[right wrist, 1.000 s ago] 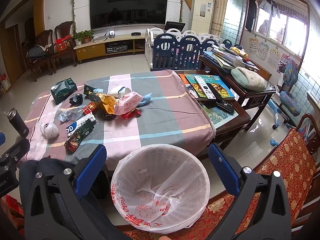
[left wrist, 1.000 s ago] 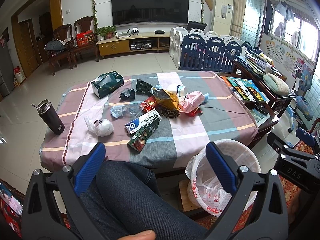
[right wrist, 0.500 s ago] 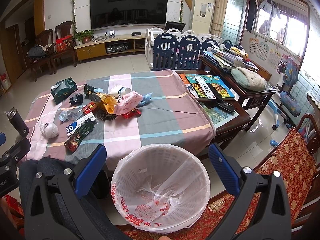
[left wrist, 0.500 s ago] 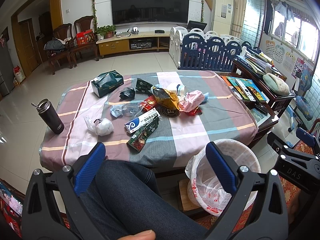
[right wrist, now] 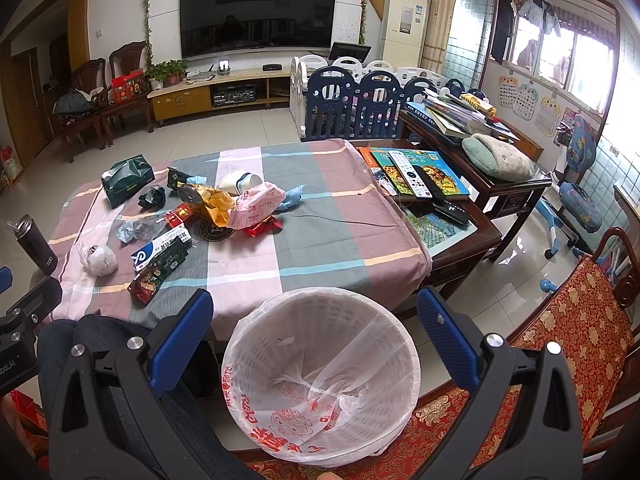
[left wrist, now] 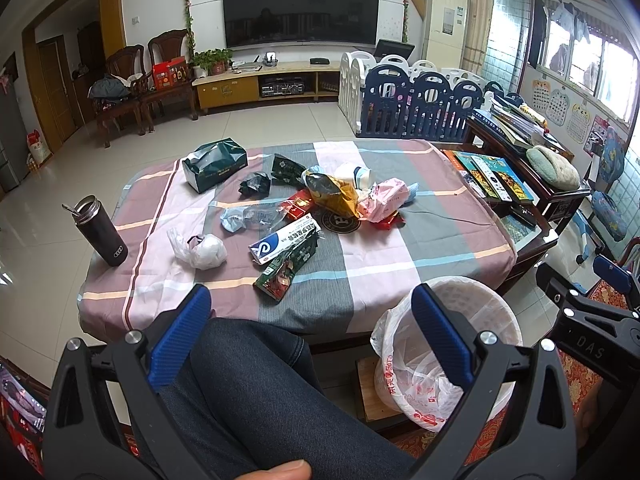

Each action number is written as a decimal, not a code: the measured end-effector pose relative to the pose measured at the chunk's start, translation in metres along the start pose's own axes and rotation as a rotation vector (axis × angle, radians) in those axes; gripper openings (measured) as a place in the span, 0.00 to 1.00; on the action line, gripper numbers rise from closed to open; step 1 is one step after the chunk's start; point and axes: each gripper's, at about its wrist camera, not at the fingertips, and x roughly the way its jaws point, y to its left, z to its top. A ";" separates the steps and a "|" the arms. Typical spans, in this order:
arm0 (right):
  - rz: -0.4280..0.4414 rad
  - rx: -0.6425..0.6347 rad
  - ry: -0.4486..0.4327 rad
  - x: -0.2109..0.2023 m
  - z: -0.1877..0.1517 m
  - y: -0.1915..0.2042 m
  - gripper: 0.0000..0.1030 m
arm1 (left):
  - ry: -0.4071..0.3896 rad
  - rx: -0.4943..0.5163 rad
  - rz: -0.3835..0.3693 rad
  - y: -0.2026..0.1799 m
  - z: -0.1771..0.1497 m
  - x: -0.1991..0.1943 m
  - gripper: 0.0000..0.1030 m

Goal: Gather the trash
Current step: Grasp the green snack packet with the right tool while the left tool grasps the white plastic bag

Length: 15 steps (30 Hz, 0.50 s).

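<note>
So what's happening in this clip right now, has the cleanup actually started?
Not yet. A seated person holds the left claw and the right claw wide open and empty, above their lap. Wrappers and bags, such as a pink packet, a toothpaste box and a knotted white bag, lie on the plaid tablecloth. The lined wastebasket beside the table appears to hold nothing but its liner.
</note>
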 end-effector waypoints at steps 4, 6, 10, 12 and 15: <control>0.035 0.012 -0.034 0.002 -0.008 0.000 0.97 | -0.010 -0.008 0.002 0.006 -0.003 0.001 0.97; 0.063 0.023 -0.088 -0.003 -0.010 -0.002 0.97 | -0.028 -0.051 0.034 0.019 -0.007 0.014 0.97; 0.130 -0.026 -0.145 0.010 -0.012 0.006 0.97 | -0.092 -0.215 0.163 0.084 0.000 0.033 0.97; 0.170 -0.066 -0.067 0.041 -0.012 0.022 0.97 | -0.083 -0.290 0.225 0.117 0.001 0.047 0.97; 0.202 -0.067 -0.040 0.077 -0.012 0.045 0.95 | -0.045 -0.408 0.237 0.164 -0.006 0.069 0.94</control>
